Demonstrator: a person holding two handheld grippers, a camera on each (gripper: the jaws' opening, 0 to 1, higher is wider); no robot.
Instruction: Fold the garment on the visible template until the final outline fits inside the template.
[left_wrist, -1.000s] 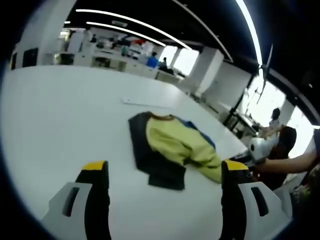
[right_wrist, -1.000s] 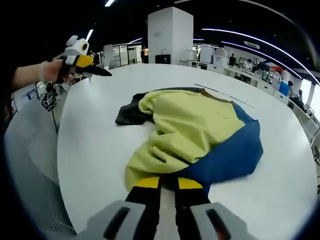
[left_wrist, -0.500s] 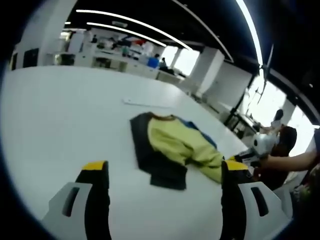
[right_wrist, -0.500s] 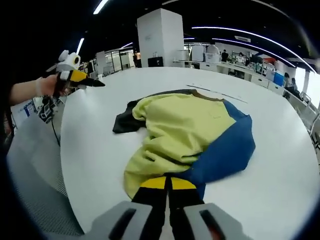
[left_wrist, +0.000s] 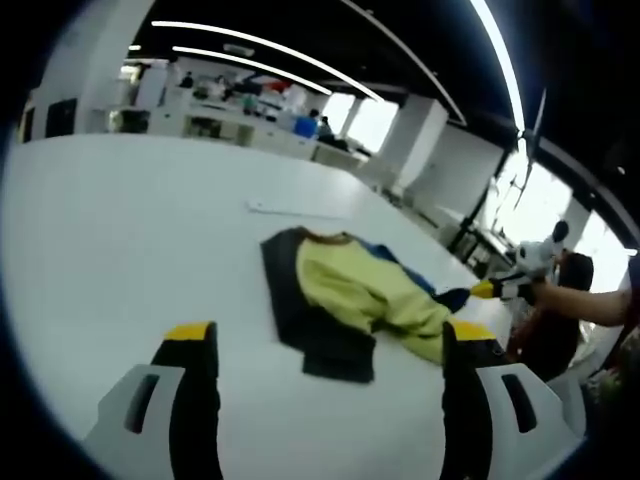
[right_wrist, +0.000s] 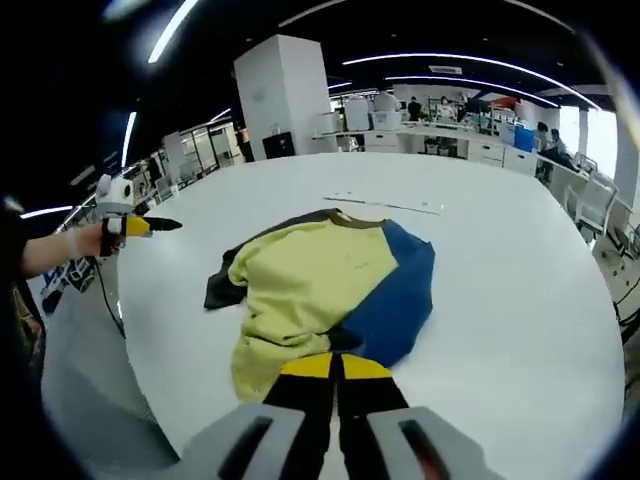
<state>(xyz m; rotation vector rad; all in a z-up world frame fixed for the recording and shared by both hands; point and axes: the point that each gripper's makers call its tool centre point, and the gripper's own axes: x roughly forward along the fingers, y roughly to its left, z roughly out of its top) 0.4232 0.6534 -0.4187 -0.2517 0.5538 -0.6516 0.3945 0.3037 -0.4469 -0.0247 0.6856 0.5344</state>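
The garment (right_wrist: 320, 290), a sweater in yellow-green, blue and black, lay crumpled on the white table (right_wrist: 500, 250), with its collar toward the far side and its near hem lifted toward you in the right gripper view. Your right gripper (right_wrist: 335, 368) had its jaws pressed together on the blue and yellow hem, pinching the fabric just in front of the camera. In the left gripper view the same gripper (left_wrist: 483, 290) reached in from the right, its yellow tip touching the blue edge of the cloth and raising it off the table. Your left gripper (left_wrist: 328, 345) hung above the table with its jaws spread wide and nothing between them, the dark side of the sweater lying beyond the gap. In the right gripper view that left gripper (right_wrist: 128, 224) sat in your hand (right_wrist: 85, 240) well apart from the garment, off the table's left edge. A thin pale strip (right_wrist: 385, 204) lay on the table beyond the collar.
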